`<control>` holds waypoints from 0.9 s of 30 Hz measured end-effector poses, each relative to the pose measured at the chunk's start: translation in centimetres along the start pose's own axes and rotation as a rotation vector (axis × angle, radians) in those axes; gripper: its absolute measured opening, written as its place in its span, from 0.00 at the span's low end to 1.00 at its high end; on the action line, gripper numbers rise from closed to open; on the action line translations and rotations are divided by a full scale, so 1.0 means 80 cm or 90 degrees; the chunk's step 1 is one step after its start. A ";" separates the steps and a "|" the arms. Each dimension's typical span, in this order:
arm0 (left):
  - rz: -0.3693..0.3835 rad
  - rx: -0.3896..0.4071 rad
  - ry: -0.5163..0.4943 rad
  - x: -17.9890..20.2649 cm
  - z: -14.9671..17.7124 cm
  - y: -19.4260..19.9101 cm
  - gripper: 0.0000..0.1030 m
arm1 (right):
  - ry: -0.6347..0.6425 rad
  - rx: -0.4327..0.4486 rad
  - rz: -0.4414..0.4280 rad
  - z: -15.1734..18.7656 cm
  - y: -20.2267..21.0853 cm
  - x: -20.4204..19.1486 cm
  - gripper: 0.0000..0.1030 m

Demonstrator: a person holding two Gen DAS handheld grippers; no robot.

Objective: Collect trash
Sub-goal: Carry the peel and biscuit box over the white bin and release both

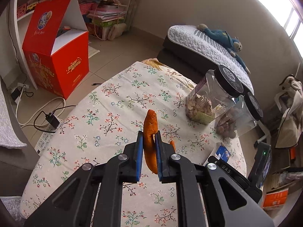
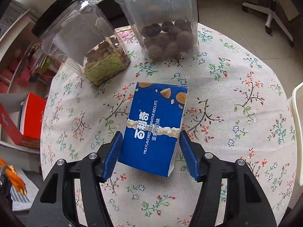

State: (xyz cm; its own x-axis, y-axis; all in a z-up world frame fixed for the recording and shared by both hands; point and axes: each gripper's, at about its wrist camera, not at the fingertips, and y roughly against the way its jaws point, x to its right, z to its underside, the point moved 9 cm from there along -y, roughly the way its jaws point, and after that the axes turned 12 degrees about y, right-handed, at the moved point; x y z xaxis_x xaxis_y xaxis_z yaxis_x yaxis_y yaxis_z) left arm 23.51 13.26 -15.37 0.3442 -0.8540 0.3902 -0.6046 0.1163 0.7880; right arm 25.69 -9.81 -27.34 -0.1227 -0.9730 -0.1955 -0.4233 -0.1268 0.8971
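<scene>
Straddling the blue biscuit box (image 2: 154,126), the right gripper (image 2: 149,151) has its two blue pads on either side of the carton's near end, the left pad looking to touch the box wall and the right pad just beside it with a thin gap showing; I judge the jaws not yet clamped. The box lies flat on the floral tablecloth (image 2: 236,98), its long axis running away from the gripper toward the two clear jars, the one with dark round nuts (image 2: 166,41) and the tilted one with a black lid (image 2: 85,43). So the gripper spans the short width of the box, which is the right way to take it: closing a little more should pinch the two long sides.

The left gripper (image 1: 148,149) is closed on a curled piece of orange peel (image 1: 150,138), held upright between the pads and lifted clear of the cloth. A red carton (image 1: 56,62) with its flap open stands on the floor beyond the table edge, ahead and to the left of that gripper; it may serve as the bin, though nothing confirms this.

For the box, the right hand is plainly the nearer one. The thin card may buckle if squeezed hard.
</scene>
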 end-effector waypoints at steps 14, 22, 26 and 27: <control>0.013 0.046 -0.057 0.033 0.031 0.065 0.12 | 0.124 0.139 -0.024 -0.008 0.171 0.031 0.57; 0.050 0.068 -0.103 0.089 0.059 0.094 0.12 | 0.132 0.217 -0.008 -0.003 0.233 0.081 0.58; 0.062 0.072 -0.133 0.115 0.078 0.102 0.12 | 0.119 0.247 0.024 0.003 0.247 0.127 0.58; 0.065 0.071 -0.141 0.122 0.084 0.103 0.12 | 0.116 0.249 0.034 0.004 0.250 0.140 0.58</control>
State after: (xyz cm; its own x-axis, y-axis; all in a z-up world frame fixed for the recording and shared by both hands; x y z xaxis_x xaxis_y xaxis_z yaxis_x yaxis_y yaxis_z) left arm 17.06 2.50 -8.29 0.1193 -0.9322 0.3417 -0.7079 0.1614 0.6876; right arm 15.54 -23.14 -11.74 -0.0085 -0.9988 -0.0486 -0.7335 -0.0268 0.6791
